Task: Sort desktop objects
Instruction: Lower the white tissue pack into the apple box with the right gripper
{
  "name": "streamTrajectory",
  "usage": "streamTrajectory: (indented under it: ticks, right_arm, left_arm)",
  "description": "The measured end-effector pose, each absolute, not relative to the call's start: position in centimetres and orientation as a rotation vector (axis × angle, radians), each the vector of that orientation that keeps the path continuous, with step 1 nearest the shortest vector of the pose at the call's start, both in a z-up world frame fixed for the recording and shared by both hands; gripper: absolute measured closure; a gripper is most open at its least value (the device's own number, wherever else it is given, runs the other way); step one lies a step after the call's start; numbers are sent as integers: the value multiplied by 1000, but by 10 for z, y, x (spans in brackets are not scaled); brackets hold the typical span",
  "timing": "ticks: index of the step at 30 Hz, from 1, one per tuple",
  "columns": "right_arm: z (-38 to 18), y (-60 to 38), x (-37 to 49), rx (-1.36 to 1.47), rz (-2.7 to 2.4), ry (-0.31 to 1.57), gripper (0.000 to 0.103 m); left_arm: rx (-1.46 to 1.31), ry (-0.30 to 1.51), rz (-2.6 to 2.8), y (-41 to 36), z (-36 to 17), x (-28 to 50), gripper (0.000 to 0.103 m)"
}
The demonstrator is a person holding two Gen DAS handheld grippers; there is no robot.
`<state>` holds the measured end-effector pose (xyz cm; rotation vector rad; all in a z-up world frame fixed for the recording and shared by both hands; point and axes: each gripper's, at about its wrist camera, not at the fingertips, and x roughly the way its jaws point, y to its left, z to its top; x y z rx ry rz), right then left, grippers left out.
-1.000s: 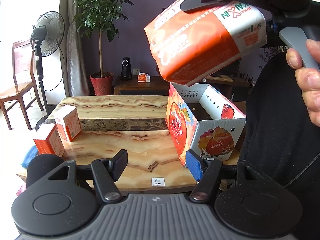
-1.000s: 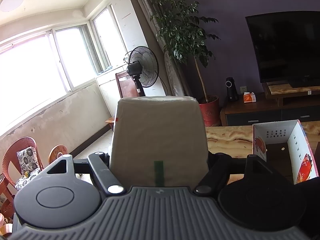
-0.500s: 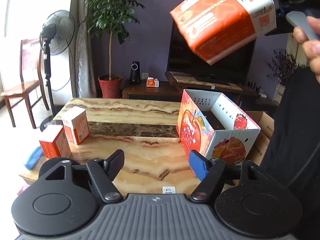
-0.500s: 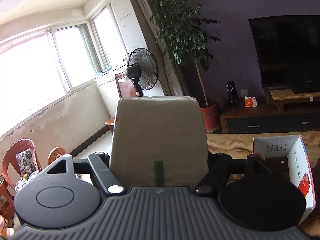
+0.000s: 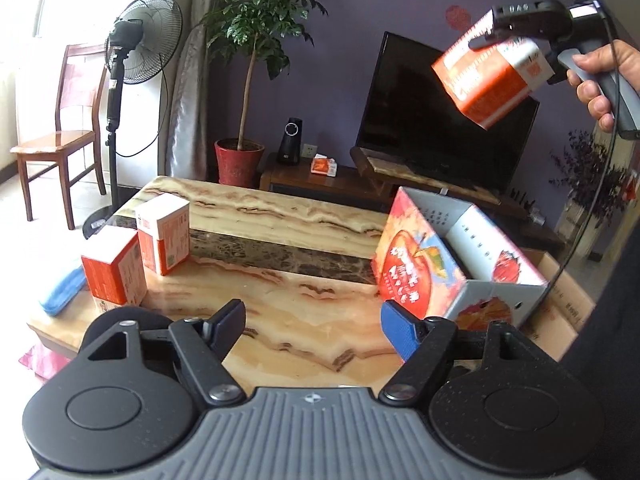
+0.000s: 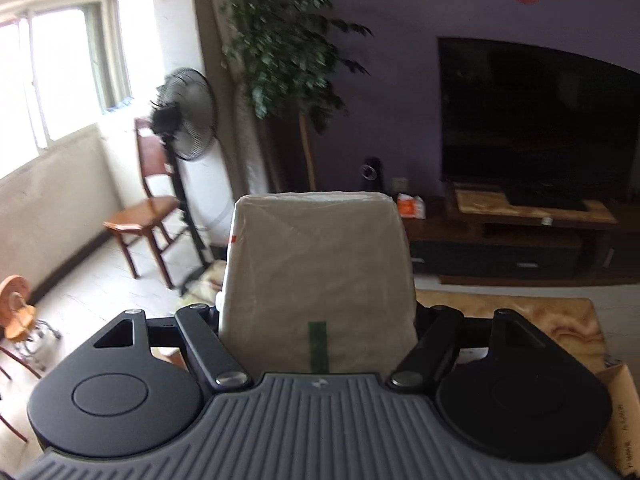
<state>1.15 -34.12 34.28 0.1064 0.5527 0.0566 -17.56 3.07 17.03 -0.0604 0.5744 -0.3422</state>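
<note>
My right gripper (image 6: 318,316) is shut on an orange and white box (image 5: 490,80). In the left wrist view it hangs tilted, high at the upper right, above and behind the open apple-print carton (image 5: 424,276). The right wrist view shows only the box's pale wrapped face (image 6: 320,264) between the fingers. My left gripper (image 5: 312,324) stands open over the marble table's (image 5: 288,312) near part, with nothing between its jaws. Two small orange and white boxes (image 5: 114,266) (image 5: 164,236) stand on the table's left end.
A blue flat thing (image 5: 60,294) lies at the table's left edge. A brown cardboard box (image 5: 560,300) sits behind the carton on the right. Beyond the table are a TV (image 5: 432,120) on a low stand, a potted plant (image 5: 240,156), a fan (image 5: 136,60) and a wooden chair (image 5: 60,128).
The right gripper has carried the orange box up and away to the upper right. The apple carton has left the right wrist view. The left jaws have widened a little.
</note>
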Motion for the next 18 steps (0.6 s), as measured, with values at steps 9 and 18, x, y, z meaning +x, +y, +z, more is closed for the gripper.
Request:
streamTrajectory:
  ticks: [9, 18]
  right_arm:
    - [248, -407, 64, 112, -79, 823, 27]
    - [166, -436, 76, 90, -143, 1028, 27]
  left_arm:
    - [65, 497, -356, 8, 159, -119, 25]
    - [48, 553, -377, -12, 129, -50, 25]
